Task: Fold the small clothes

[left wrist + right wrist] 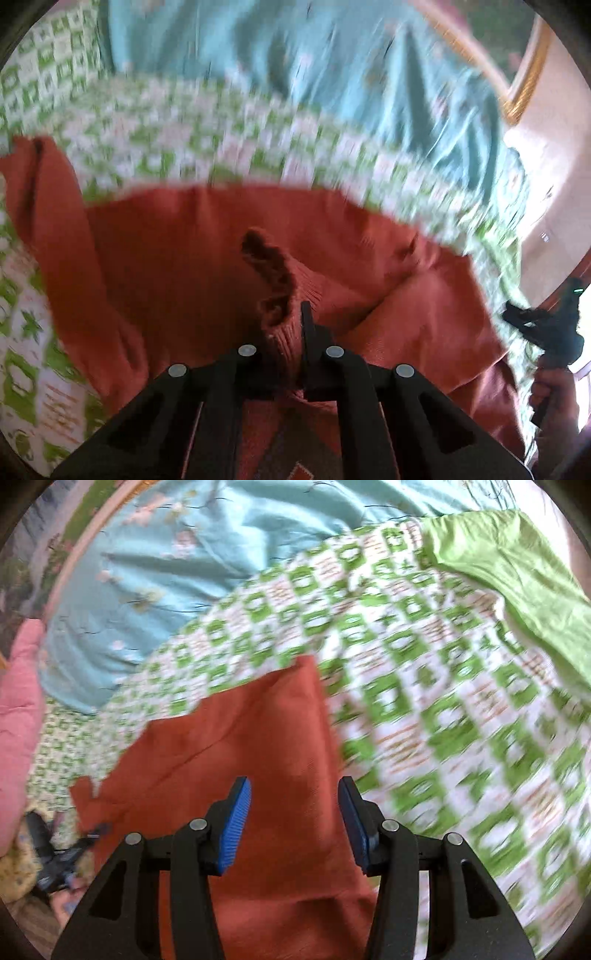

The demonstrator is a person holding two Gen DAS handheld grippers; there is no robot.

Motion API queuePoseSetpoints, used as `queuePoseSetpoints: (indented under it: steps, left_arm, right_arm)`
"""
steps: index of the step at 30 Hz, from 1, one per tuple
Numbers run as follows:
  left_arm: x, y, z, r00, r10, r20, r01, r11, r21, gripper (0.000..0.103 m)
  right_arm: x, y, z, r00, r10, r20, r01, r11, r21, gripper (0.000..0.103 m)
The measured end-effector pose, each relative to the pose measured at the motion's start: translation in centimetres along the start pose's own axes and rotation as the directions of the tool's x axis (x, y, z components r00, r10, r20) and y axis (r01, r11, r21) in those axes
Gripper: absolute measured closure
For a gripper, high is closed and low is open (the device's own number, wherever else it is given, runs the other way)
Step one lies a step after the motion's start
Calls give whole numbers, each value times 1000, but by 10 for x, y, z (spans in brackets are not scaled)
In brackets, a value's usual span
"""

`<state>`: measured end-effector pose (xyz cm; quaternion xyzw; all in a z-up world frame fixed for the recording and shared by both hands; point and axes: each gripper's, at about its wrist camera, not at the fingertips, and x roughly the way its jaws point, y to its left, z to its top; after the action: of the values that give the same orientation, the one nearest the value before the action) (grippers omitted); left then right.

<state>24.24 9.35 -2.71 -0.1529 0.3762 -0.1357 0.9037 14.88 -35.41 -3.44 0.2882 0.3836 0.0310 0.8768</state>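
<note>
My left gripper is pinched on the ribbed cuff of the rust sweater, which lies on the green-patterned bedspread. My right gripper hovers spread over the sweater's body, empty. I judge the fold is just starting; next, the right needs a matching grip on an edge.

No text, label or number can be read in either view. The green-checked bedsheet carries brownish lettering-like marks (too blurred to make out).

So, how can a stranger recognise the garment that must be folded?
Look at the bed's green-and-white checkered cover. On it lies a rust-orange knit sweater, its ribbed edge pinched in the left claw. It is the only plain orange cloth; its neighbours are blue, pink or green.
</note>
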Motion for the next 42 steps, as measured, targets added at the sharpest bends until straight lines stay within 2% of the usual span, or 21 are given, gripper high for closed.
queuePoseSetpoints:
  steps: [2,4,6,8,9,10,14,16,17,18,20,22,24,28,31,32,34,35,38,40,42]
  left_arm:
    - [8,2,2,999,-12,-44,11,1000,-4,95]
    - [16,3,-1,996,34,-78,-33,999,14,95]
    - [11,9,-4,997,59,-45,-60,998,-22,96]
    - [-7,25,-7,998,52,40,-47,991,-123,97]
    - [-16,33,-8,995,29,94,-11,983,-182,97]
    - [-23,36,-9,991,18,134,11,976,-216,97]
    - [-40,25,-10,977,4,213,32,986,-164,98]
    - [-30,24,-7,991,-28,132,48,988,-146,97]
    - [-14,24,-6,1000,-16,25,19,991,-135,97]
    - [-4,26,-8,999,-14,-31,10,990,-140,95]
    - [4,30,-7,996,-45,-75,32,986,-161,85]
    - [4,32,-3,993,-71,-90,55,984,-167,62]
    - [8,30,5,990,-81,-117,63,986,-154,47]
    - [26,20,18,983,-21,-181,7,997,-76,46]
    - [15,10,21,989,75,-131,-71,997,34,45]
    - [11,6,22,989,92,-114,-84,994,71,42]
    - [9,-2,24,986,115,-119,-98,985,141,22]
    - [13,-5,25,981,142,-135,-118,978,174,22]
    - [34,-10,22,963,175,-204,-120,959,256,28]
    - [46,-10,16,953,187,-239,-117,953,278,69]
    - [49,-13,12,956,174,-235,-100,950,295,93]
  right_arm:
    - [8,-7,5,999,-46,-6,45,999,-19,52]
    - [17,-11,7,998,-58,-27,57,998,-18,52]
    - [31,-14,6,996,-49,-68,48,999,-21,52]
    - [39,-11,1,995,-48,-86,45,998,-43,53]
    - [41,-7,-2,995,-60,-85,54,996,-72,67]
    - [43,-4,-4,994,-65,-84,56,993,-102,92]
    - [31,0,-3,997,-65,-44,58,988,-144,93]
    - [25,-2,-2,997,-70,-24,65,988,-141,93]
    - [27,-4,-2,997,-66,-41,60,989,-134,93]
    - [29,-5,-3,996,-68,-54,60,989,-138,93]
    - [32,-6,-5,996,-66,-65,57,989,-135,93]
    - [31,-5,-5,996,-59,-67,50,990,-128,93]
    - [30,-6,-4,996,-54,-67,45,991,-125,93]
    - [31,-5,-4,997,-45,-70,36,992,-118,93]
    - [27,-9,-5,998,-21,-64,15,995,-98,93]
    - [26,-10,-5,998,-13,-63,7,996,-94,93]
    - [25,-9,-5,998,-10,-60,4,996,-93,93]
    - [25,-9,-5,998,-11,-60,5,996,-94,93]
    - [27,-8,-6,998,-12,-61,7,996,-93,93]
    - [28,-8,-6,998,-9,-59,4,996,-86,93]
    - [28,-10,-6,998,-4,-57,0,997,-80,93]
